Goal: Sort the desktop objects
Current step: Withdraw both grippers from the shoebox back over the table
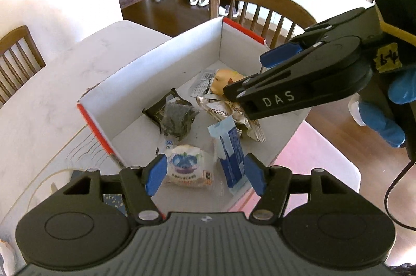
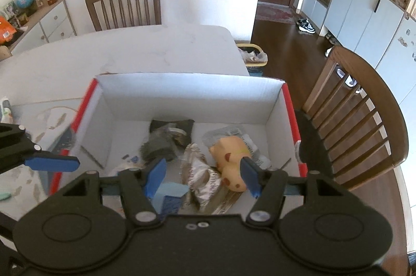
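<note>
Box point(image 1: 182, 47): white cardboard, red-edged, open-topped, resting on the pale table point(image 1: 52, 83); all snack items lying on its floor.
Left gripper point(image 1: 205, 178): hanging above the near end of the box, blue pads apart, nothing gripped; round blueberry-print packet point(image 1: 186, 166) and blue-and-white wrapper point(image 1: 230, 153) seen below in the gap, not touched.
Right gripper point(image 2: 204, 176): hanging over the box's other long side, pads parted about as wide, nothing held; in the left wrist view, reaching in from the right and covering part of the far pile.
Dark packet point(image 1: 173, 116): torn open near the box's middle, dark crumbs scattered just beside.
Silver wrapper point(image 2: 201, 177): crumpled, beside the dark packet, touching the yellow toy.
Yellow toy point(image 2: 231, 159): spotted animal figure, lying on a clear plastic bag near the red-edged end wall.
Chairs: one wooden chair point(image 2: 364, 120) close against the box's end; another point(image 2: 123, 4) at the table's far side.
Bin point(image 2: 253, 56): yellow-rimmed, bag-lined, on the floor past the table corner.
Clutter: placemat point(image 2: 31, 172) beside the box on the table.
Hand point(image 1: 384, 117): blue-gloved, behind the right gripper.
</note>
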